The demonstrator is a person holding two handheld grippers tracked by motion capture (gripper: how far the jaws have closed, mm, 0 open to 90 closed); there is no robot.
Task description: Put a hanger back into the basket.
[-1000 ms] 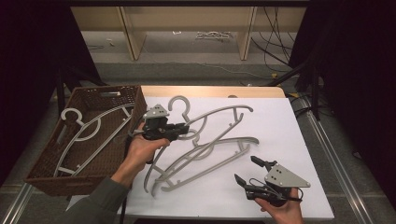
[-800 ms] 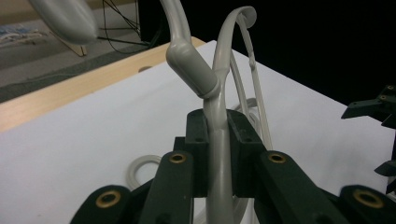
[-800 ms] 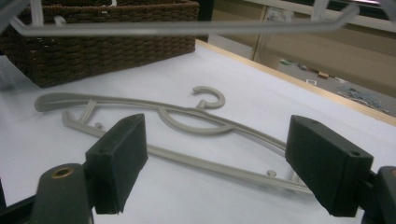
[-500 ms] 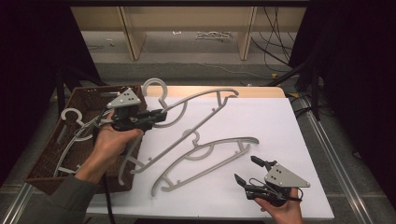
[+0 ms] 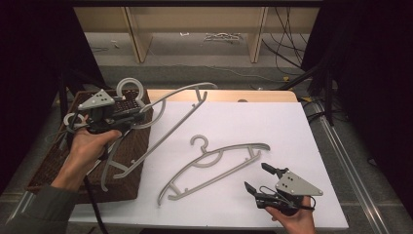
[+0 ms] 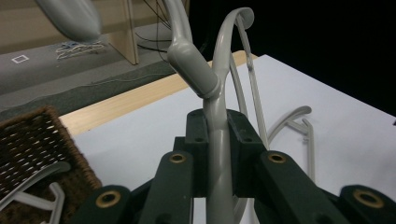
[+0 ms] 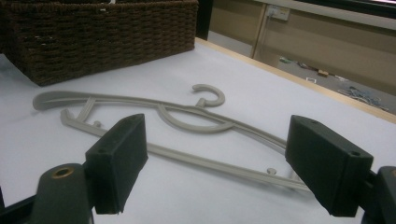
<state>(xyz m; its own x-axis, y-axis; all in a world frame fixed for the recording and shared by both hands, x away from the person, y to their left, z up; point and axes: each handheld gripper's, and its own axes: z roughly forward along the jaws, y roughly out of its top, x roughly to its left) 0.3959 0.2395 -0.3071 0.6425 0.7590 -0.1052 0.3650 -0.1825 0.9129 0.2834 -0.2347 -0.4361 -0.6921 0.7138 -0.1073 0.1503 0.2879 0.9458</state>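
Observation:
My left gripper (image 5: 138,112) is shut on the neck of a grey plastic hanger (image 5: 168,100), just below its hook. It holds the hanger tilted in the air over the right edge of the brown wicker basket (image 5: 48,168). In the left gripper view the jaws (image 6: 217,137) squeeze the hanger's stem (image 6: 192,70) between them. A second grey hanger (image 5: 214,163) lies flat on the white table top. My right gripper (image 5: 257,177) rests open near the table's front right, its pads (image 7: 119,158) wide apart and facing that flat hanger (image 7: 187,112).
Another grey hanger (image 5: 70,119) lies inside the basket at the table's left. The white sheet (image 5: 272,126) covers most of the table, with a wooden edge (image 5: 234,95) at the back. Shelving legs and cables stand on the floor beyond.
My left gripper has carried its hanger leftward and upward, from the middle of the table to above the basket. The right gripper and the flat hanger have stayed put.

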